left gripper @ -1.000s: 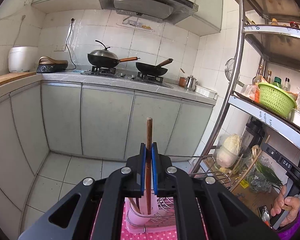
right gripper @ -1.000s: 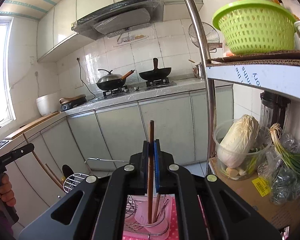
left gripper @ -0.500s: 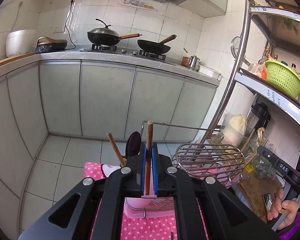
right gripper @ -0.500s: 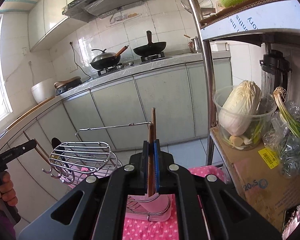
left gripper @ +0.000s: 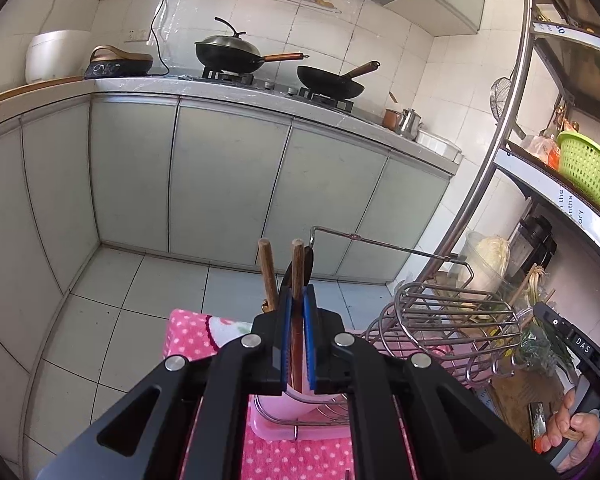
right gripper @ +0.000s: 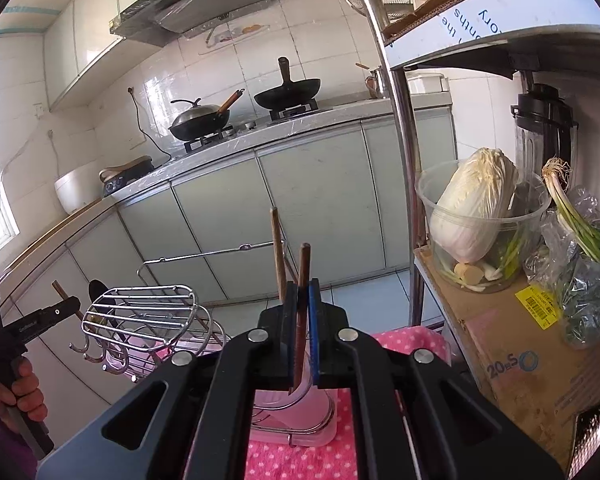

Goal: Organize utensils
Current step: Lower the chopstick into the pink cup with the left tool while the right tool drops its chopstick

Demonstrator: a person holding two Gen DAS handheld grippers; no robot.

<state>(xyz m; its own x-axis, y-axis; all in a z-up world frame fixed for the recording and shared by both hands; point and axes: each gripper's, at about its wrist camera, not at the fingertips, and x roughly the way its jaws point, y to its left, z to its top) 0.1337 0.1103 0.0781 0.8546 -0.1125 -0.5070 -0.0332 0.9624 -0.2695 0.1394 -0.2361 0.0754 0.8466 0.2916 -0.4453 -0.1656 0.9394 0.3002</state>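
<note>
**2 Wooden Handles Held Upright Over the Pink Utensil Cups**

Nearest the lens in the left wrist view, the left gripper (left gripper: pixel 296 312) was pinching a wooden utensil handle (left gripper: pixel 297 264) between its blue pads, jaws pressed against the shaft. The handle's long axis ran upright, nearly in line with the fingers, its top end clear above them and its lower end passing down toward the pink utensil cup (left gripper: pixel 296 400) directly below. That vertical line between shaft and cup was the relation the next move appeared to turn on: a straight lowering looked enough to seat it.

In the right wrist view, the right gripper (right gripper: pixel 302 304) likewise pinched a second wooden handle (right gripper: pixel 303 268), upright with a slight lean, its bottom tip hanging just over the mouth of a pink cup (right gripper: pixel 296 404) held in a wire frame. Whether this was the same cup as in the left view could not be told.

Just beyond each gripper, 1 more wooden handle (left gripper: pixel 267 268) stood already in the holder, close beside the held shaft, so sideways room was tight there. A dark ladle bowl (left gripper: pixel 306 268) sat right behind it.

Farther out, the wire dish rack (left gripper: pixel 444 316) stood on the pink dotted cloth (left gripper: pixel 192 332), to the right of the left gripper and to the left of the right one. Beyond lay open tiled floor and the grey cabinets (left gripper: pixel 228 176).
</note>
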